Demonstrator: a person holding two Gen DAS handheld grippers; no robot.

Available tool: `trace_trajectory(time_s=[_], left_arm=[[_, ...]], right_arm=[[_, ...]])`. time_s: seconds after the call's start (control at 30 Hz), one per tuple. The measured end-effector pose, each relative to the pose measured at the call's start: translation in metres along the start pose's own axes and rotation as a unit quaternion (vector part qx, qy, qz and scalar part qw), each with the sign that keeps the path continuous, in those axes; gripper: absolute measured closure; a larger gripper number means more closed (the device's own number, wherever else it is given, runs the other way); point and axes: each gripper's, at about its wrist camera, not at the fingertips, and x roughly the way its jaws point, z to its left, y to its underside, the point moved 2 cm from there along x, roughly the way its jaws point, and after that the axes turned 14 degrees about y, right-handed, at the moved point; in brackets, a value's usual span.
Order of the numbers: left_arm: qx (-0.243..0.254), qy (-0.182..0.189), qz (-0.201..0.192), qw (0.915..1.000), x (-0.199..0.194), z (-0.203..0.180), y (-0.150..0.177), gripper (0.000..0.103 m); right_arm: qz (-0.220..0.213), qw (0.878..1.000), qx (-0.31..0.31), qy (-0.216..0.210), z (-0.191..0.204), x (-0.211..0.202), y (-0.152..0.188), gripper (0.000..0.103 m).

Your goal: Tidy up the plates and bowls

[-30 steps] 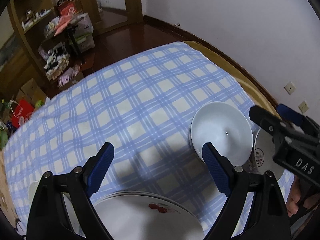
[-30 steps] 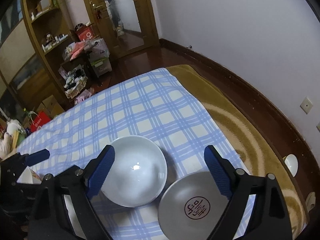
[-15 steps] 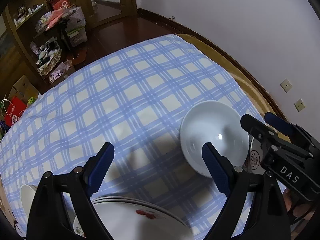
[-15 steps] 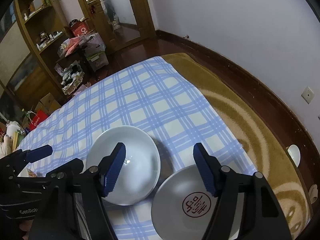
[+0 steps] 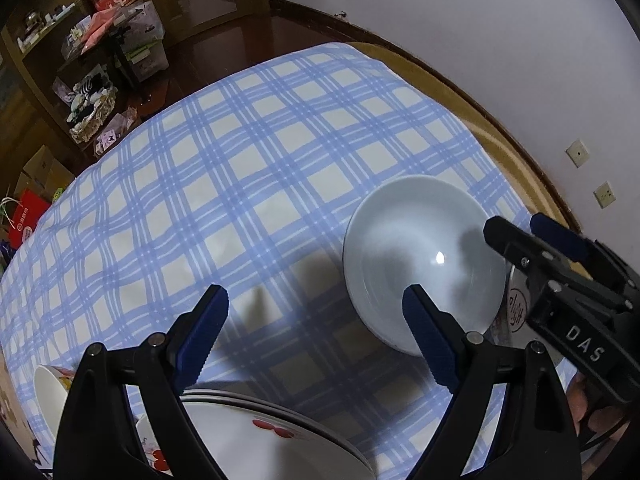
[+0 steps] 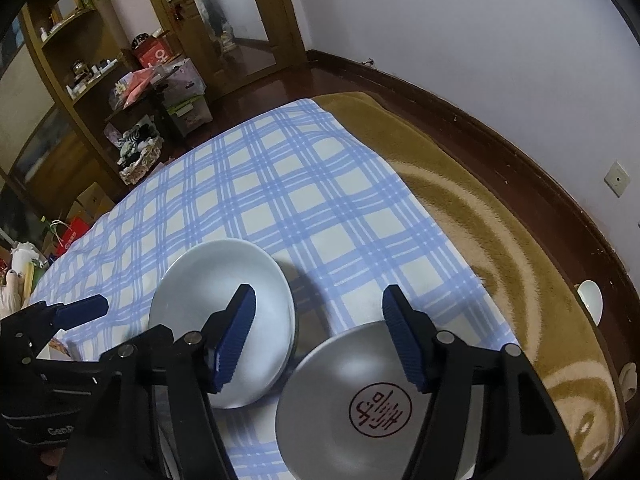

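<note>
A blue-checked cloth [image 5: 248,184] covers the table; its far half, toward 12 o'clock, lies bare, and a brown blanket [image 6: 480,216] borders it toward 3 o'clock. My left gripper [image 5: 312,336] stands wide apart with nothing between the jaws, above the patterned plates [image 5: 256,436] at 6 o'clock. My right gripper [image 6: 318,336] is closing; its left finger sits over the white bowl [image 6: 218,312], its right finger over the grey plate [image 6: 352,400], pads pressing neither. Bowl and plate lie just beside each other. Only the right view shows the plate's red seal whole; only the left view shows the patterned plates.
</note>
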Motion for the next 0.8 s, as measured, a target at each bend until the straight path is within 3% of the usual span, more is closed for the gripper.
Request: trace_trajectory(time_s=[0.8], left_arm=[[-0.011,0.0,0.022,0.9997,0.016,0.003,0.002,0.016]], right_arm=[[0.004,1.0,0.007,-0.015,-0.004,0.003,-0.001,0.033]])
